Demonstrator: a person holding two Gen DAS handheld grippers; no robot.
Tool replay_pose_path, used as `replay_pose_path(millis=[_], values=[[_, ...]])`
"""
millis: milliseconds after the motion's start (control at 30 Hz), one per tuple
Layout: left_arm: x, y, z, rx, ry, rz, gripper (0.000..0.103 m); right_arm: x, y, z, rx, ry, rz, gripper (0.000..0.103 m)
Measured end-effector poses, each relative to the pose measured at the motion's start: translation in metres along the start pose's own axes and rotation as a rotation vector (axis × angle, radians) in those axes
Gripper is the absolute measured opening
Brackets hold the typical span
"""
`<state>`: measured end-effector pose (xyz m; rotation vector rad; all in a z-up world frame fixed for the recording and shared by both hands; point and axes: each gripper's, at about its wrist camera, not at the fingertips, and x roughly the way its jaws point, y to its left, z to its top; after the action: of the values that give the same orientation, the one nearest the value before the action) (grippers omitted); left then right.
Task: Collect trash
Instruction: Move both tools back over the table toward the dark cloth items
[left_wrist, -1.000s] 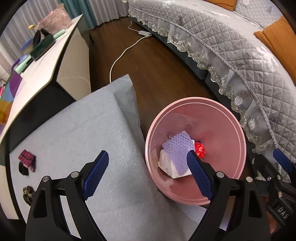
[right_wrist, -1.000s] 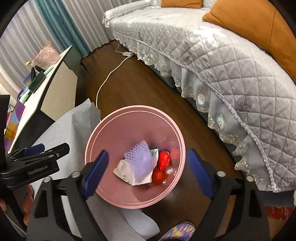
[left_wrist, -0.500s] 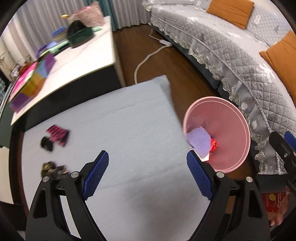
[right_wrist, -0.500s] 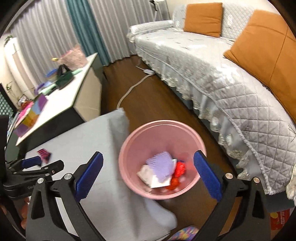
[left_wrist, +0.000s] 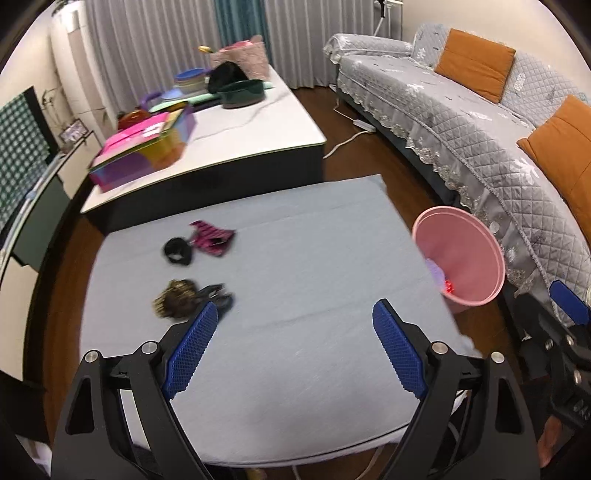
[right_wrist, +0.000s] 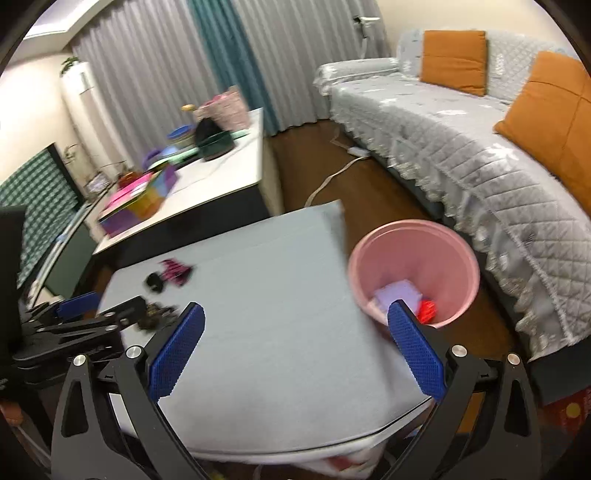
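Note:
A pink bin (left_wrist: 458, 258) (right_wrist: 413, 269) stands on the floor at the right edge of the grey-covered table (left_wrist: 295, 240). It holds a purple foam net (right_wrist: 399, 291) and a red wrapper (right_wrist: 426, 310). On the table's left part lie a pink striped wrapper (left_wrist: 212, 240), a black scrap (left_wrist: 177, 251) and a crumpled gold-brown wrapper (left_wrist: 175, 302). My left gripper (left_wrist: 294, 310) hangs open above the table's near half, nothing between its fingers. My right gripper (right_wrist: 295, 308) is open and empty too, above the table beside the bin.
A white low table (left_wrist: 240, 125) behind carries colourful boxes (left_wrist: 147, 147), bowls and bags. A grey quilted sofa (left_wrist: 480, 122) with orange cushions runs along the right. A white power cable (left_wrist: 347, 140) lies on the wooden floor between them.
Both grippers drew back and rose from above the bin, so the whole table and its scraps came into view. The right jaws spread a little wider.

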<state>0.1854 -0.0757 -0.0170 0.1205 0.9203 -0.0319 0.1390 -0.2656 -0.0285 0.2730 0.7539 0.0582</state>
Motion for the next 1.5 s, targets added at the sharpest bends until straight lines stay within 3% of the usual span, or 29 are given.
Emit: replay_pose_path(millis=[333, 733, 1133, 1333, 1500], values=[[-0.037, 0.076, -0.065, -0.137, -0.02, 0.056, 0.084, -0.023, 0.09, -0.044, -0.183, 0.027, 0.099, 0.098], [-0.047, 0.15, -0.108, -0.325, -0.006, 0.124, 0.084, -0.026, 0.137, -0.065, -0.303, 0.045, 0.156, 0.098], [-0.022, 0.179, -0.099, -0.343, 0.034, 0.183, 0.084, 0.022, 0.146, -0.051, -0.295, 0.117, 0.161, 0.098], [0.015, 0.207, -0.075, -0.363, 0.096, 0.21, 0.084, 0.075, 0.16, -0.041, -0.342, 0.173, 0.164, 0.098], [0.043, 0.235, -0.052, -0.395, 0.092, 0.263, 0.084, 0.13, 0.176, -0.038, -0.416, 0.226, 0.162, 0.097]])
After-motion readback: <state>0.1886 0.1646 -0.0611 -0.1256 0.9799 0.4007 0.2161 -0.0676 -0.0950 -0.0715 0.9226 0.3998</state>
